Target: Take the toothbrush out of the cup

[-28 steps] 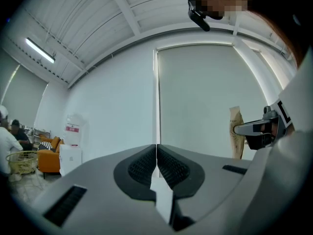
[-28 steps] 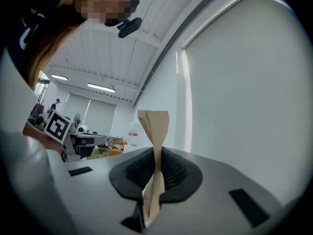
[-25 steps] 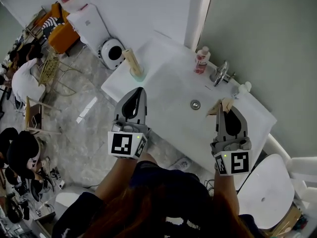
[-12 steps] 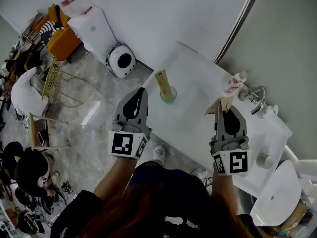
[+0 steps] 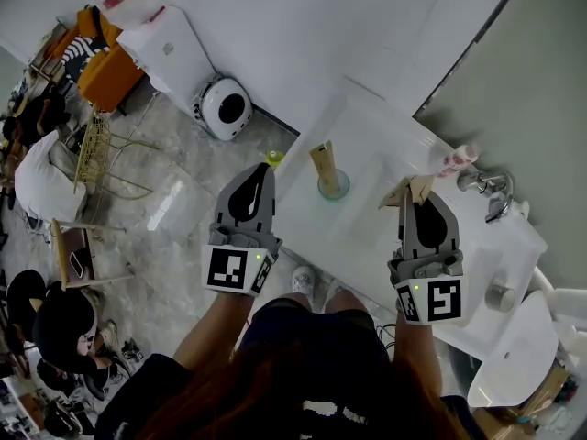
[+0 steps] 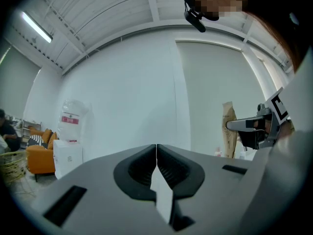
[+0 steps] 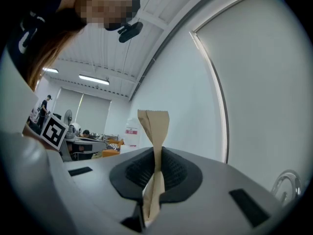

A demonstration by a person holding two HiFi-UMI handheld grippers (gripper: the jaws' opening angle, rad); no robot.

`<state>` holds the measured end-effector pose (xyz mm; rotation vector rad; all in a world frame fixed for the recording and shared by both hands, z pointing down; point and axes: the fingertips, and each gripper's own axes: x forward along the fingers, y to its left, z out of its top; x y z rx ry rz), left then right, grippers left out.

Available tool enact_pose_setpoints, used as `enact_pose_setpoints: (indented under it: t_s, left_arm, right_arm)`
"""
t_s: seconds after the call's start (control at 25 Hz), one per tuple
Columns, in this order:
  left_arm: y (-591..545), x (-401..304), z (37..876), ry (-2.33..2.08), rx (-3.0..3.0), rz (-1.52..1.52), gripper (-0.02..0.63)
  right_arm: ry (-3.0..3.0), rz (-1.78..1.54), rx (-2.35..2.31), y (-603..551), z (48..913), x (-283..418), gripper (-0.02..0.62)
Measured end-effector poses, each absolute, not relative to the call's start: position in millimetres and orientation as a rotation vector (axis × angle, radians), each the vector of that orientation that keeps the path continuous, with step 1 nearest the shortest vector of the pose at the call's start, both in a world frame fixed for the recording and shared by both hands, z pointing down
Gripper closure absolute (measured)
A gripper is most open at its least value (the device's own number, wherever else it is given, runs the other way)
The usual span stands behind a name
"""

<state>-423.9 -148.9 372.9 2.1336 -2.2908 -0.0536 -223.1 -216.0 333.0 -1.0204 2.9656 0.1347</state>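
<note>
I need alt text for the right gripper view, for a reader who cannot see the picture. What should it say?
The right tongs are shut on a tan paper packet that stands up between them. Behind them are a pale wall and, at the lower right edge, a chrome faucet.

The floor (image 5: 174,236) is of grey, glossy stone-like tiles, and a white wall (image 5: 303,35) stands behind a white washbasin counter (image 5: 367,236). At the far left are an orange armchair (image 5: 103,70) and a wire chair (image 5: 92,145), near what may be a white air purifier (image 5: 170,49). A long tube lamp (image 6: 36,27) shines on the ceiling.
</note>
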Motion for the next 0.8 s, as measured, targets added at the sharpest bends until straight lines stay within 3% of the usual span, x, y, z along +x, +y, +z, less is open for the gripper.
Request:
enact_pose_setpoints:
  t_s: [0.8]
  left_arm:
    - [-172, -397, 396, -2.213, 2.099, -0.057, 0.584]
  right_arm:
    - [3.06, 0.06, -0.822, -229, 351, -219, 0.558]
